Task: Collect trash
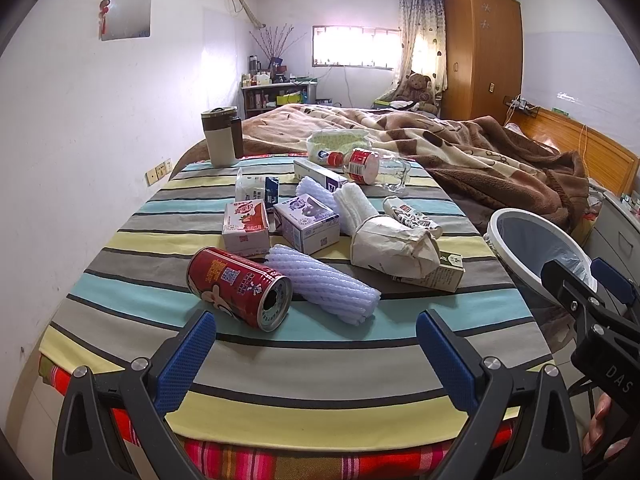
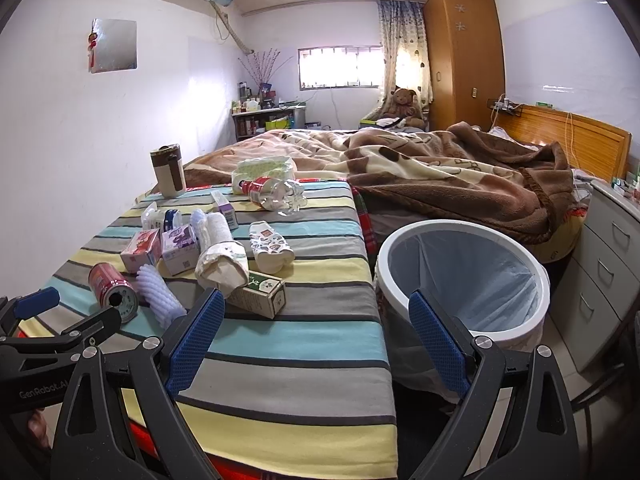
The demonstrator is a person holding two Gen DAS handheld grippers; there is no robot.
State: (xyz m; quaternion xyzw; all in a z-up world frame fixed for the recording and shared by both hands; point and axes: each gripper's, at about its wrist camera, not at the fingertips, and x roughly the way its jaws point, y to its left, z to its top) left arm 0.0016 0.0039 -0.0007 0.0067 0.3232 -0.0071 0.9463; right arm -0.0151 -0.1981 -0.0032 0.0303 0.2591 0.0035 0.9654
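While trash bin [image 2: 464, 280] waits, left tool [image 1: 316, 344] and right tool [image 2: 316, 328] gape wide (both empty).

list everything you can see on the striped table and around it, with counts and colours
can: 1, red, lying at the near left of the striped cloth
foam sleeves: 2, white, one beside the can, one farther back
cartons: 2, one pink-red, one purple-white, mid table
paper bag: 1, beige, crumpled, mid table
green box: 1, green-cream, partly under the bag
plastic bottle: 1, clear with a red label, lying at the far side
thermos: 1, brown-cream, upright at the far left
bin: 1, white with a pale liner, right of the table
left gripper: 1, blue pads, open
right gripper: 1, blue pads, open
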